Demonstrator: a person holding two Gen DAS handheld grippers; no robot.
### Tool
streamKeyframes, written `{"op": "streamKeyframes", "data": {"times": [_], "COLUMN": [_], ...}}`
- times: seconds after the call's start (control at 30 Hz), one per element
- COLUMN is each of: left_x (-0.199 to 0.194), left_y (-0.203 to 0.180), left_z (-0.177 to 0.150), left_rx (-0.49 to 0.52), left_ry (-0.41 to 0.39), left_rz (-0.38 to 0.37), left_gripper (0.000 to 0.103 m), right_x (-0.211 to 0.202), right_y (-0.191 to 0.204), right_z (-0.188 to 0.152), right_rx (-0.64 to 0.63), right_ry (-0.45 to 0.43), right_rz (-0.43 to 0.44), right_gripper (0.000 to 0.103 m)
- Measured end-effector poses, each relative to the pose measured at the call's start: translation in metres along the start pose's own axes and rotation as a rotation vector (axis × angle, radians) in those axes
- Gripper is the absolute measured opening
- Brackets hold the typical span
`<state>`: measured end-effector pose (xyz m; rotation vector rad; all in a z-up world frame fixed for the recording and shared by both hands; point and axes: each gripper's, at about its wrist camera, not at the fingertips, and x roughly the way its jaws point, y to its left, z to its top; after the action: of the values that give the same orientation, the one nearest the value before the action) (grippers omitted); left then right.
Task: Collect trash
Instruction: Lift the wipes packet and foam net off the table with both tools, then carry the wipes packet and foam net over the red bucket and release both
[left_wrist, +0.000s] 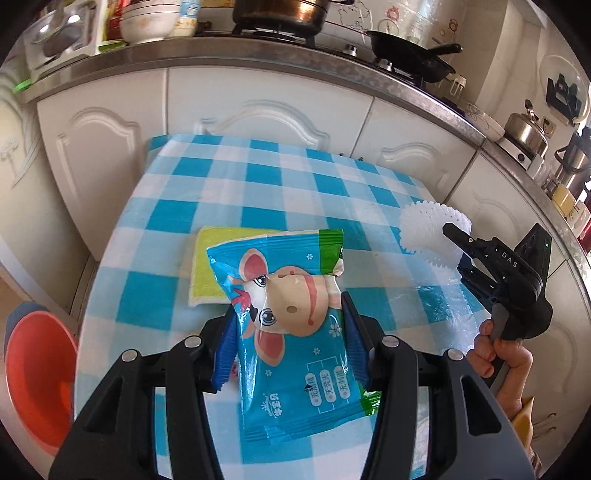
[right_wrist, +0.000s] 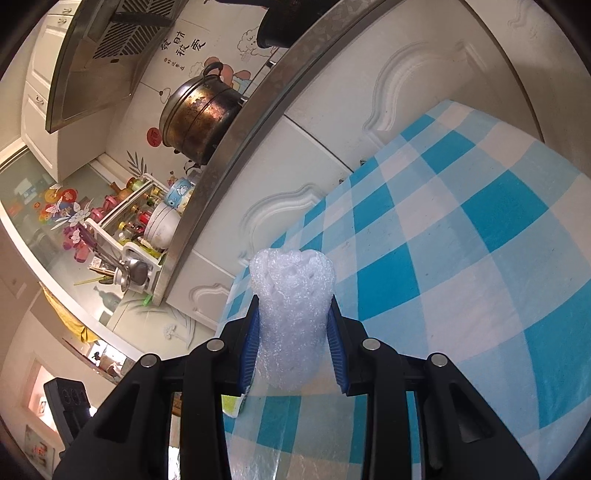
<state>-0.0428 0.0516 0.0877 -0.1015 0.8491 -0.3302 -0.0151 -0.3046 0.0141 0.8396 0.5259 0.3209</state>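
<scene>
Left gripper clamped on a blue wet-wipe packet printed with a cartoon cow, jaws pressing its two long edges, packet lifted above the tabletop with its blue-and-white checked cloth. Directly beneath and behind the packet, a yellow-green cloth lying flat on the checks, partly hidden by the packet. Right gripper closed on a white foam fruit net (mesh squeezed narrow between the blue pads, its scalloped end flaring out past the tips); in the left wrist view the same net held up over the tabletop's right edge, the right gripper tilted, a hand wrapped round its handle. Clear plastic film spread on the cloth below that gripper. Beside the tabletop at lower left, an orange basin on the floor. Close behind the tabletop, white cabinet doors under a steel-edged kitchen counter carrying a tarnished pot on the stove, a black frying pan, stacked white bowls, and a kettle further right. Nothing between the two grippers but open tabletop, the two well apart.
</scene>
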Motion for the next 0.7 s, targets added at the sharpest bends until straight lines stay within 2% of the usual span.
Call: {"op": "streamKeyframes", "data": {"times": [0.23,0.43,0.7], "left_x": [-0.042,-0.066,-0.088], "left_y": [0.065,0.124,0.209], "left_z": [-0.028,-0.044,-0.064], "left_rx": [-0.080,-0.175,-0.325], "left_ry": [-0.029,-0.055,-0.094], "left_rz": [0.068,0.113,0.197], "left_gripper": [0.052,0.052,0.052], "right_x": [0.002,-0.002,0.019], "right_y": [0.033,0.067,0.143], "right_z": [-0.020,-0.034,-0.080], "right_rx": [-0.067,-0.096,-0.224], "right_ry": [0.028,0.055,0.191], "right_rz": [-0.006,0.042,0.107], "right_gripper": [0.035,0.035,0.035]}}
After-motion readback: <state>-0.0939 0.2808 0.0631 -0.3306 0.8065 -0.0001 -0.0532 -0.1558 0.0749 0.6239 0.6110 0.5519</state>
